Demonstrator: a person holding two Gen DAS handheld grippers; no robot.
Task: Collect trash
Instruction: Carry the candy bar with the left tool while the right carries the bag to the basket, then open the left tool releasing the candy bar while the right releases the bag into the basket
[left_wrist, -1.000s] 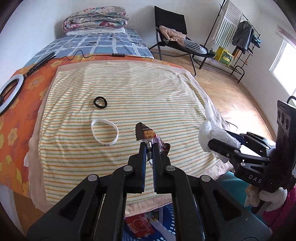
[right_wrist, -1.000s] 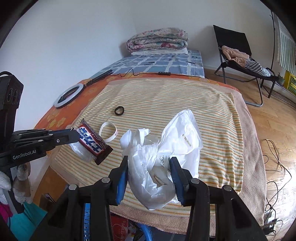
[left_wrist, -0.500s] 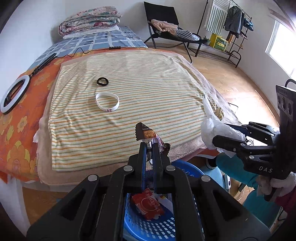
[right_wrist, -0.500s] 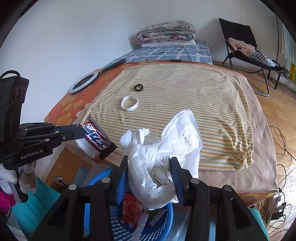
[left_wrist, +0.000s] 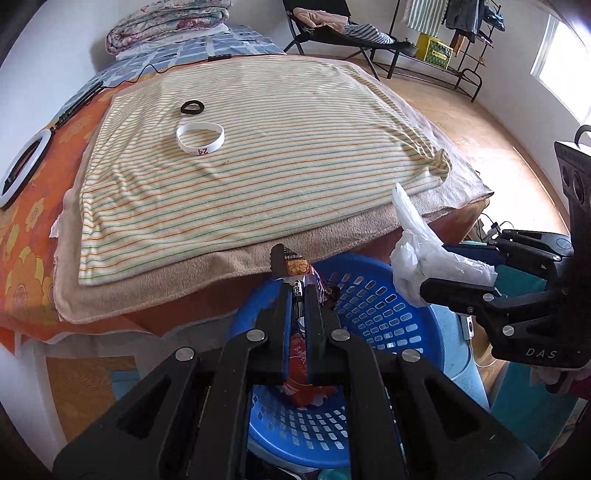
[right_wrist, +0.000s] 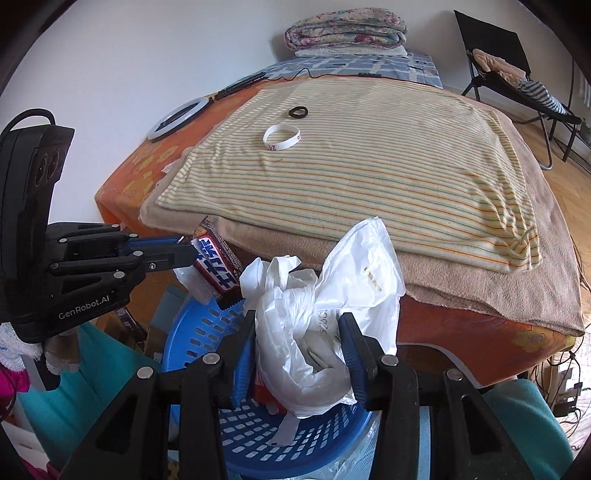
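Note:
My left gripper (left_wrist: 300, 291) is shut on a brown candy wrapper (left_wrist: 291, 264), held just above the blue perforated basket (left_wrist: 388, 314). In the right wrist view that left gripper (right_wrist: 190, 251) enters from the left with the candy wrapper (right_wrist: 218, 267) in its tips. My right gripper (right_wrist: 297, 326) is shut on a crumpled white plastic bag (right_wrist: 332, 291), also over the blue basket (right_wrist: 199, 339). From the left wrist view the right gripper (left_wrist: 428, 273) holds the white bag (left_wrist: 417, 254) at the right. Some red packaging lies inside the basket.
The bed carries a striped blanket (left_wrist: 258, 140) with a white wristband (left_wrist: 200, 137) and a black hair tie (left_wrist: 192, 108) on it. A ring light (left_wrist: 22, 166) lies at the bed's left edge. A black folding chair (right_wrist: 509, 74) and clothes rack (left_wrist: 443, 44) stand farther back.
Both grippers drew back off the bed and lowered, each keeping its hold. They now hang over the blue basket instead of the blanket.

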